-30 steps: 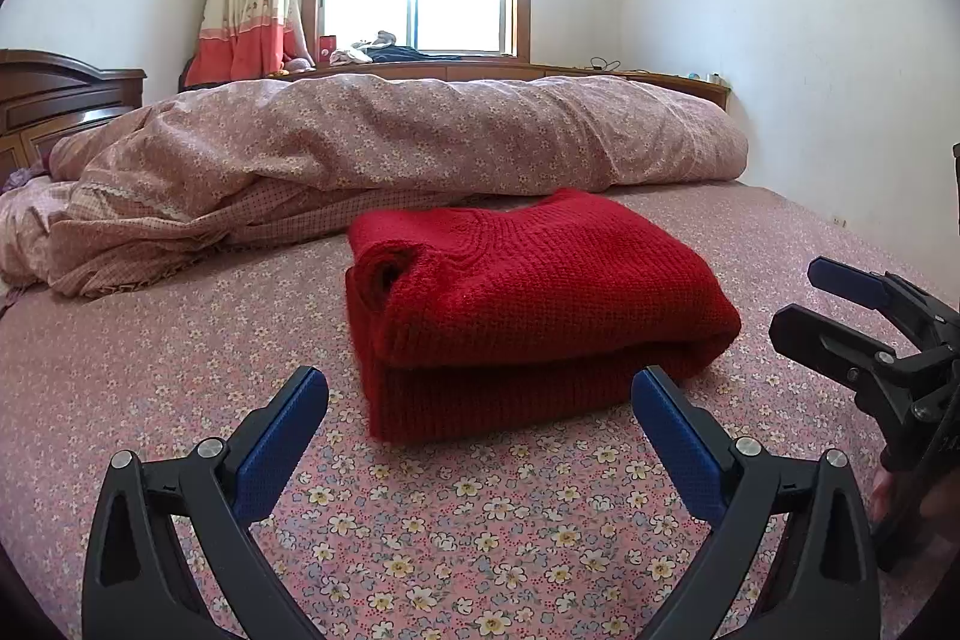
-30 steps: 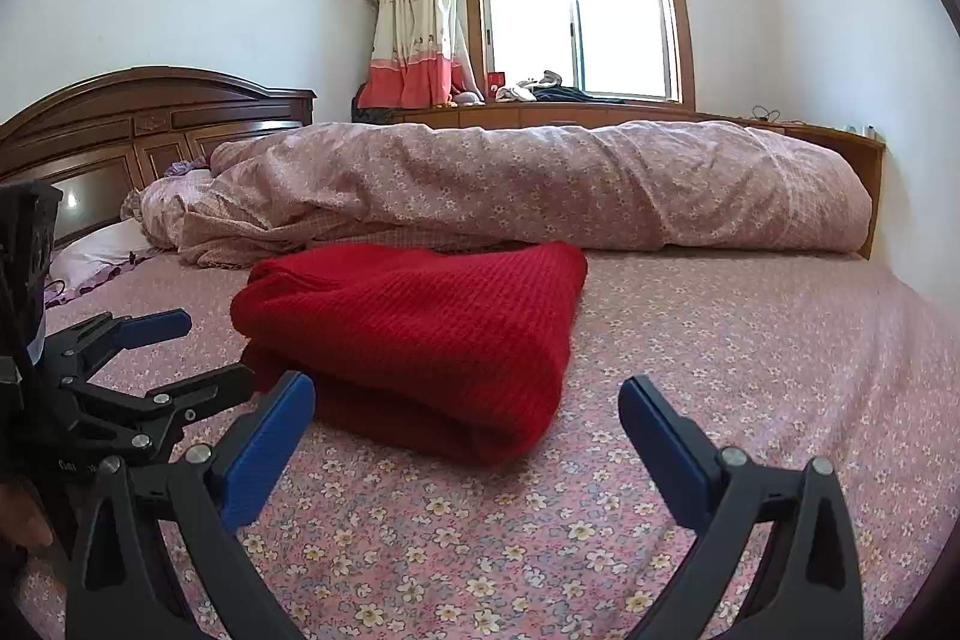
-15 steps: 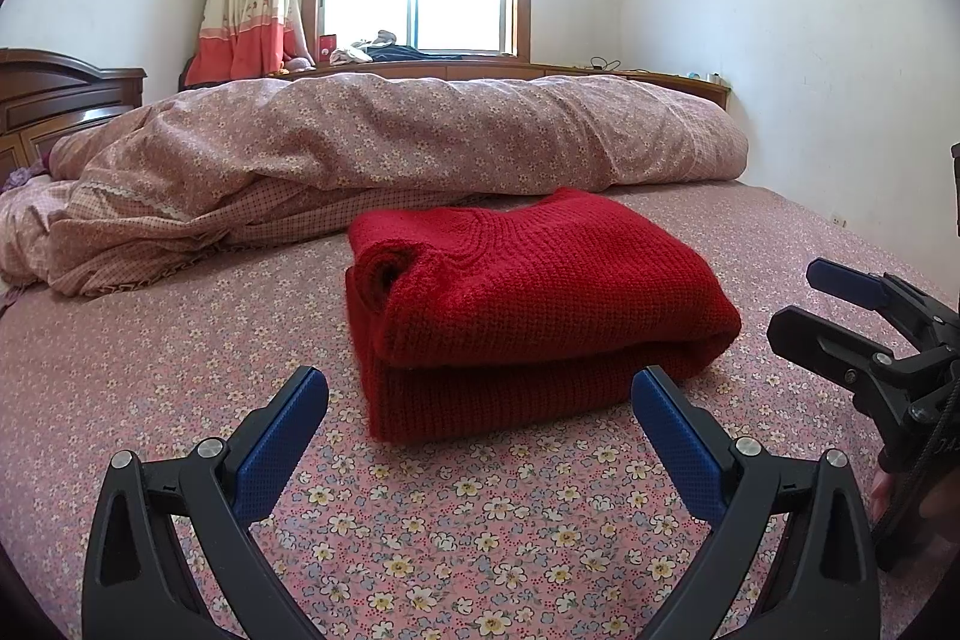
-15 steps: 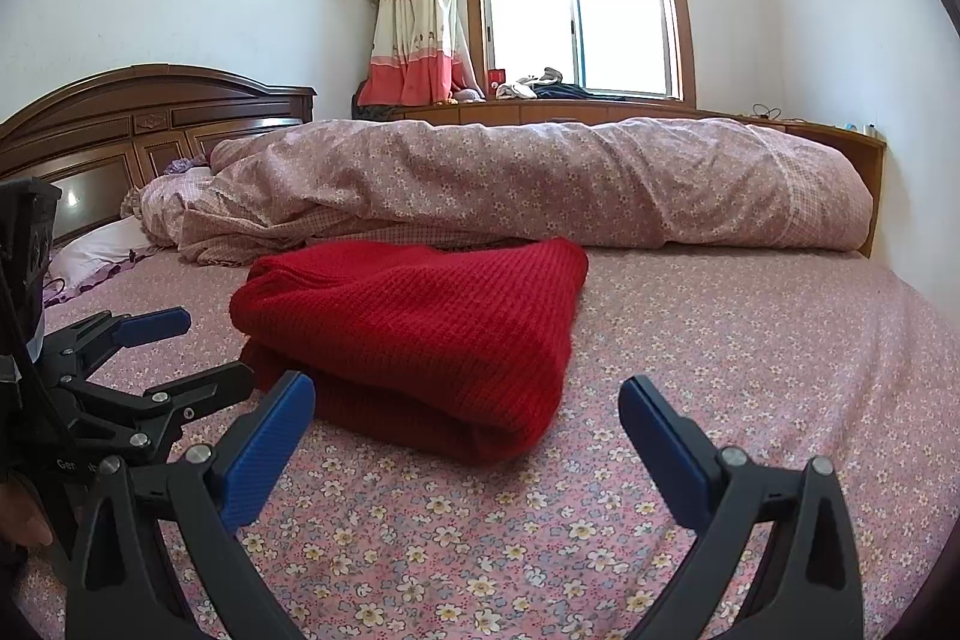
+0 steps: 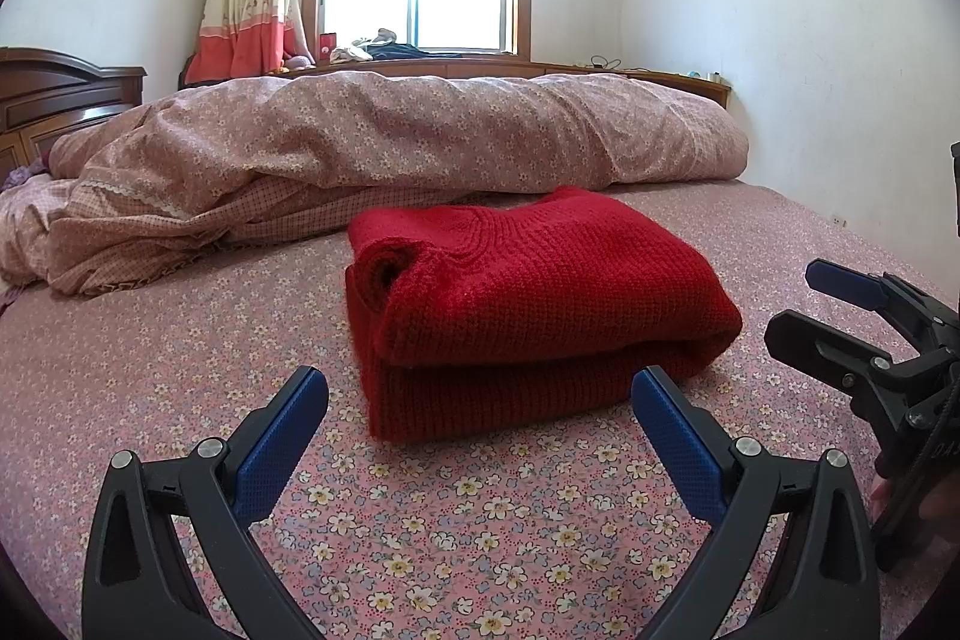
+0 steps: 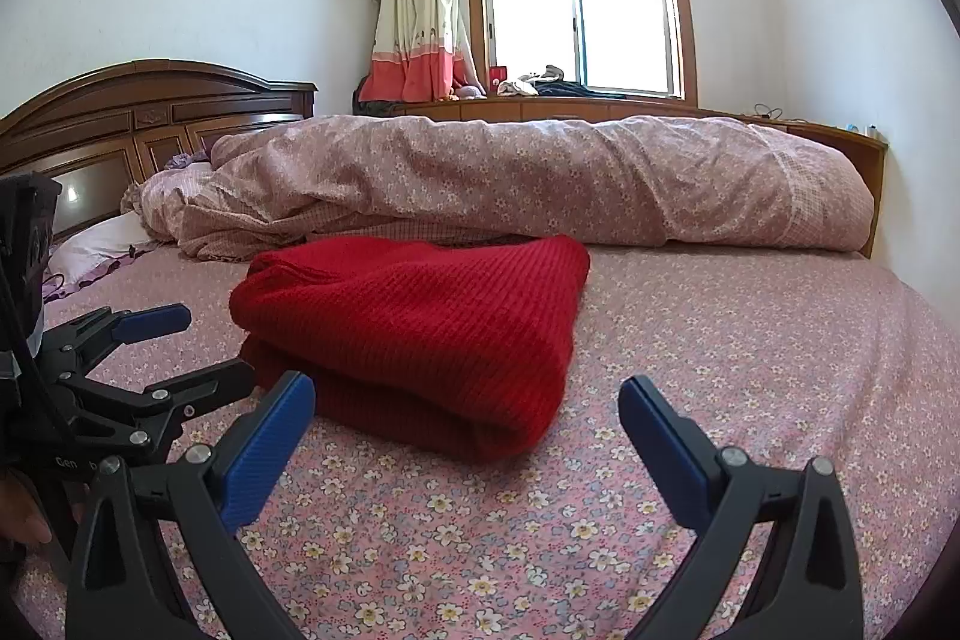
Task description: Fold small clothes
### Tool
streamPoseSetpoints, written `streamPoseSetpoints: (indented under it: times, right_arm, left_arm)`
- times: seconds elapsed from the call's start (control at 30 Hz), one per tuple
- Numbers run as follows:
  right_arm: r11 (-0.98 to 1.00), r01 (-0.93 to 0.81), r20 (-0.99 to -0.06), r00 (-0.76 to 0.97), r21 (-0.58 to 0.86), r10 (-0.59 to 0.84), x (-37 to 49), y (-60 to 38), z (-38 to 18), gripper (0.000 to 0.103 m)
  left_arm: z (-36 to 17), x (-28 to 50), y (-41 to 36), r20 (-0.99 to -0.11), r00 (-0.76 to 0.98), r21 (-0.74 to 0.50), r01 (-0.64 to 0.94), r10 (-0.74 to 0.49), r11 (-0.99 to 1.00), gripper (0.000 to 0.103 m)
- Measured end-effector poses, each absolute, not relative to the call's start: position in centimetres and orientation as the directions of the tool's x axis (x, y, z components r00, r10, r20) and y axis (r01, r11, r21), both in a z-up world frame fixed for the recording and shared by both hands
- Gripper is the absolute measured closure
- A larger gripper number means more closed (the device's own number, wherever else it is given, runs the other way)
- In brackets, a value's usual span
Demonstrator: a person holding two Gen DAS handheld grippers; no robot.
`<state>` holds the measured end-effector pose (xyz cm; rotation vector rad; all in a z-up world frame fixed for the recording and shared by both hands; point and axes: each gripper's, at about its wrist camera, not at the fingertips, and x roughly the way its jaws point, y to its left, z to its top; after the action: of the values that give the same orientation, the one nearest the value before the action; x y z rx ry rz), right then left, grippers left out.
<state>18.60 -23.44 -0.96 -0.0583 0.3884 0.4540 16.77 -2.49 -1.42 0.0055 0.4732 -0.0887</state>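
from the left wrist, the folded red knitted sweater [image 5: 528, 310] lies on the pink floral bed sheet [image 5: 180, 376] just ahead of the wide, empty left claw [image 5: 480, 400], long axis crosswise. from the right wrist, it sits ahead-left of the wide, empty right claw [image 6: 465, 406], with open sheet to the right.

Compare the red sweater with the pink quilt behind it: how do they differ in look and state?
The sweater is plain red knit; the quilt is pink with small flowers. The sweater is folded into a compact, squared stack; the quilt lies bunched in a long, loose roll. The sweater is much smaller than the quilt, which spans the bed. Both rest on the bed, untouched by either gripper.
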Motion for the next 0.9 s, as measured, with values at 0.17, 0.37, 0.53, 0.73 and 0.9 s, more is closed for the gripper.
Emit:
streamPoseSetpoints:
  times: [0.17, 0.37, 0.53, 0.73, 0.9]
  right_arm:
    - [0.897, -0.440, -0.382, 0.825, 0.029, 0.417, 18.75, -23.50, -0.96, 0.000]
    - [0.897, -0.442, -0.385, 0.823, 0.028, 0.417, 18.87, -23.49, -0.96, 0.000]
    - [0.897, -0.441, -0.387, 0.823, 0.028, 0.417, 18.89, -23.48, -0.99, 0.000]
    - [0.897, -0.442, -0.387, 0.823, 0.028, 0.417, 18.92, -23.48, -0.99, 0.000]
    - [0.897, -0.442, -0.390, 0.821, 0.026, 0.417, 18.92, -23.47, -1.03, 0.000]
  left_arm:
    - [-1.47, 16.82, -2.45, -0.457, 0.886, -0.016, 0.087, -0.085, 0.996, 0.005]
    - [-1.59, 16.85, -2.45, -0.458, 0.885, -0.016, 0.087, -0.085, 0.996, 0.005]
    - [-1.57, 16.84, -2.45, -0.458, 0.885, -0.017, 0.087, -0.085, 0.996, 0.005]
    - [-1.73, 16.81, -2.44, -0.461, 0.882, -0.022, 0.098, -0.097, 0.995, 0.005]
    - [-1.87, 16.81, -2.46, -0.459, 0.883, -0.024, 0.098, -0.098, 0.995, 0.005]
